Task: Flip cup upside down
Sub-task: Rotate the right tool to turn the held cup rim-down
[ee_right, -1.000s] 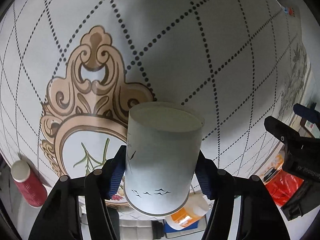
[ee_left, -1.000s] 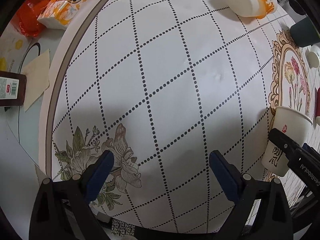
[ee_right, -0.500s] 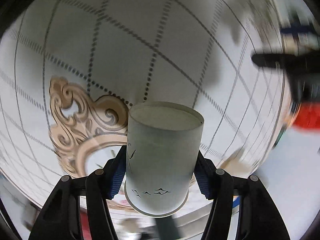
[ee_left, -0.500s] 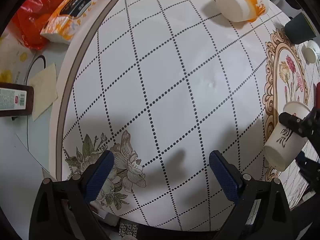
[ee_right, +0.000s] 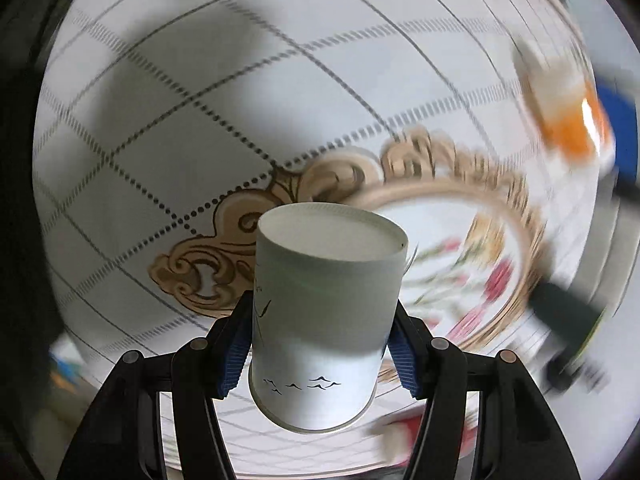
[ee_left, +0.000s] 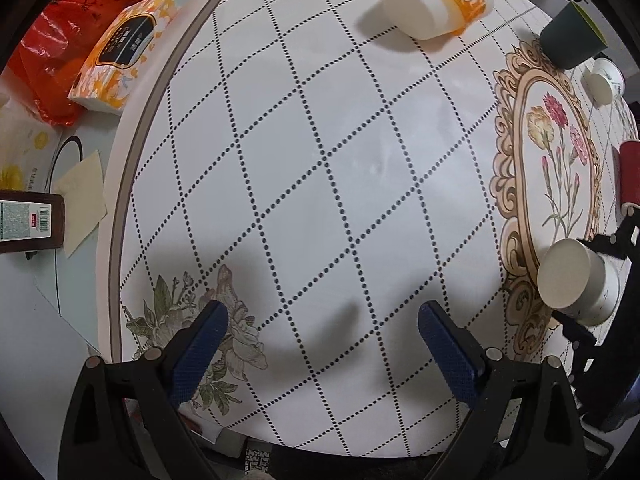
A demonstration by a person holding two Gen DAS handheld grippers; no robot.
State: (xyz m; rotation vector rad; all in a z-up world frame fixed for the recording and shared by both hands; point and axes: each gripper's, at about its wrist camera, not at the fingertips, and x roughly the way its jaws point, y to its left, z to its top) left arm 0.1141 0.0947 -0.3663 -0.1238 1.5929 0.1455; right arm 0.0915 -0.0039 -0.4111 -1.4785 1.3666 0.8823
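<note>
My right gripper (ee_right: 320,344) is shut on a white paper cup (ee_right: 324,312) with small black bird marks. The cup's flat base points away from the camera toward the tablecloth and its rim faces the camera. In the left wrist view the same cup (ee_left: 576,284) is held above the table at the right edge, base facing left, with the right gripper (ee_left: 600,280) around it. My left gripper (ee_left: 320,344) is open and empty above the dotted tablecloth (ee_left: 320,160). The right wrist view is blurred by motion.
An orange-and-white cup (ee_left: 436,0) lies on its side at the back. A dark green cup (ee_left: 572,36), a small white cup (ee_left: 604,80) and a red cup (ee_left: 632,176) stand at the right. A tissue pack (ee_left: 120,52), red bag (ee_left: 60,40) and brown box (ee_left: 28,224) lie left.
The right gripper has rotated with the cup, which turned from rim-up to base facing left. The scene swung round in the right wrist view. The left gripper lifted slightly and stayed open.
</note>
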